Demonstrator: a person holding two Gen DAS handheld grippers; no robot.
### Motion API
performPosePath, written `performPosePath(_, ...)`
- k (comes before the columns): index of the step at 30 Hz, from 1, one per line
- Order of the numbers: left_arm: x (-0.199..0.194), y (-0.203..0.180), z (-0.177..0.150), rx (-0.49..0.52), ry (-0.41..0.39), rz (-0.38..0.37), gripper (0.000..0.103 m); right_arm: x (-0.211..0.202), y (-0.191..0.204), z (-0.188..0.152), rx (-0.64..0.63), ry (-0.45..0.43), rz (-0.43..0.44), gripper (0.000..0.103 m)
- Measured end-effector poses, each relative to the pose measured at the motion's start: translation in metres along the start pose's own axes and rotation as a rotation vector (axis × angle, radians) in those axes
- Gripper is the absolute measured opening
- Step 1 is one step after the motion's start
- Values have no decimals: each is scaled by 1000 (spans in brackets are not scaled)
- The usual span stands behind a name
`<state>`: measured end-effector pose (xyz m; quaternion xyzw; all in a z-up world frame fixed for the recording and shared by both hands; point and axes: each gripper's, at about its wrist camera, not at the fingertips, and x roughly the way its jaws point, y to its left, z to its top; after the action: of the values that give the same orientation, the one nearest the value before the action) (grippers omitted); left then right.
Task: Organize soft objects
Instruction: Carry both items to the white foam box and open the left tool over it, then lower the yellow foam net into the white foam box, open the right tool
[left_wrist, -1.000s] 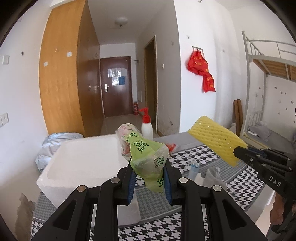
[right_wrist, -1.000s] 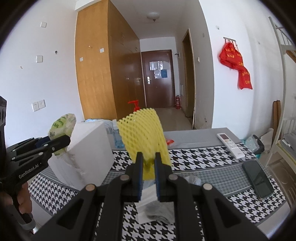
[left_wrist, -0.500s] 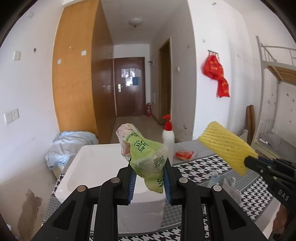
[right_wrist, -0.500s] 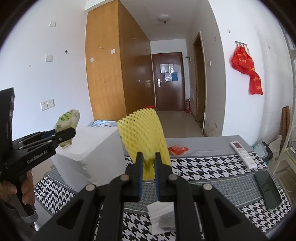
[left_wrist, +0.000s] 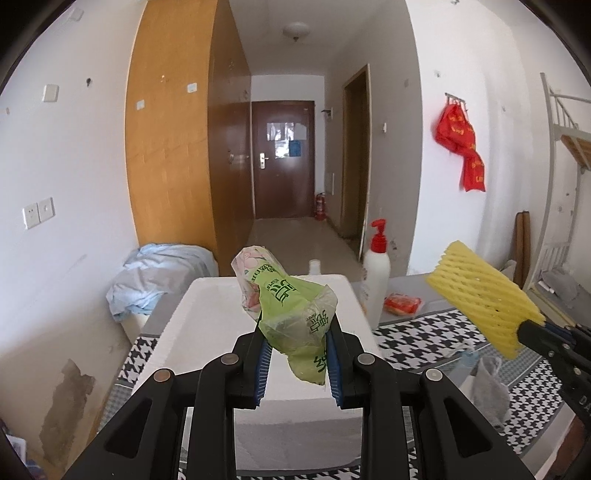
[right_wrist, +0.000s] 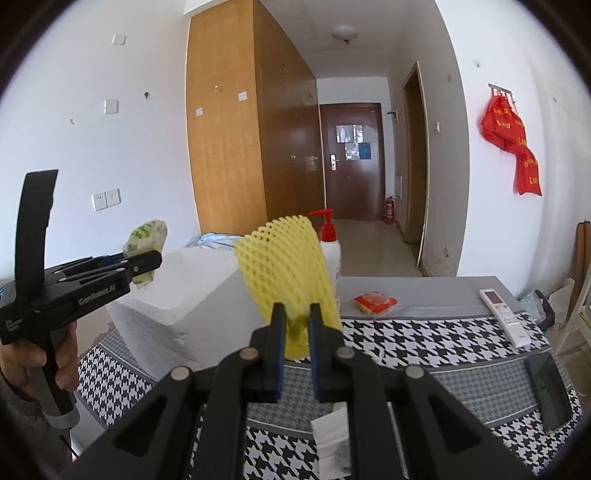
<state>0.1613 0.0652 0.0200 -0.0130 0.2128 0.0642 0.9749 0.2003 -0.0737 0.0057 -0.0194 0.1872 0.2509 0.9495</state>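
The left gripper (left_wrist: 297, 354) has its jaws closed on a crumpled green bag (left_wrist: 291, 314) — thin, translucent plastic with white print, with a pink-patterned end poking up at the far tip. The bag stands up out of the jaws, its long axis leaning up and to the left, away from the camera, and it hangs in the air above the white foam box (left_wrist: 229, 332). The right gripper (right_wrist: 296, 325) is clamped narrowly on a yellow net sleeve (right_wrist: 286, 266) — a foam mesh with diamond holes, flattened where the jaws pinch its lower end and fanning wider toward the top. Its long axis runs up and slightly left from the jaws; in the left view it slants up-left over the checked cloth (right_wrist: 424, 347). The sleeve is held off the table, beside the box and in front of a pump bottle (right_wrist: 330, 251). A red packet (right_wrist: 373, 301) lies on the grey strip beyond.
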Motion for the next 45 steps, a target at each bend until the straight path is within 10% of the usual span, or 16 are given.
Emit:
performPosePath(7,15,12,-3,-14,46,11,30,6,2,2,-6,9,0,15)
performPosePath(17,10,23,-5,-40,14,12,85,14,13,5,-20,19,-1,15)
performPosePath(23,2,30,-8,-52,-15,37,97,18,20,10,-37,17,10,15)
performPosePath(45,-26,77,-19,-88,-57,131,102,39,65,24,-105,23,53,15)
